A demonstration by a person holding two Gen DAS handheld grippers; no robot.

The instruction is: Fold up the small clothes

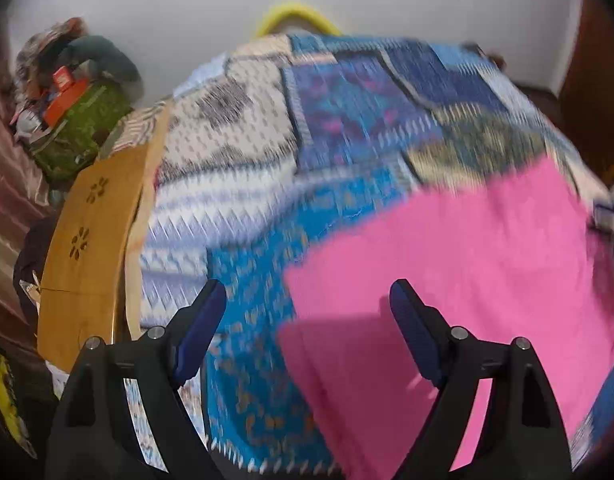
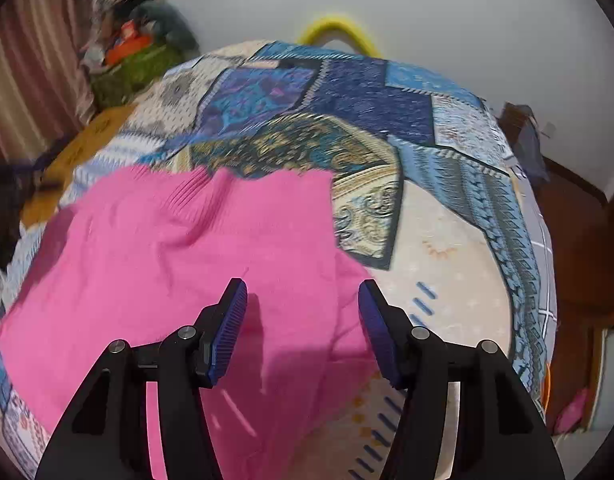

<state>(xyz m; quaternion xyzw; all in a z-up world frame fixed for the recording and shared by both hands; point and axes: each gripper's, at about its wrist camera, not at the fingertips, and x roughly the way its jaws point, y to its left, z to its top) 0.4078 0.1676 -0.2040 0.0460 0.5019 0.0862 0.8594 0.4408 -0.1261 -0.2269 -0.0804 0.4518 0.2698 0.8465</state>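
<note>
Pink garment (image 2: 167,248) lies flat on patchwork bedspread (image 2: 387,120), beneath and ahead of both jaws; left gripper (image 1: 307,308) spread wide, empty; right gripper (image 2: 303,304) partly spread, empty; advise pinching matching edge corners squarely before folding.

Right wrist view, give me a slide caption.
Open right hand-held gripper above a pink garment on a patchwork bedspread.

Home bedroom, patchwork bedspread (image 2: 347,120), curtain (image 2: 35,40)
</note>
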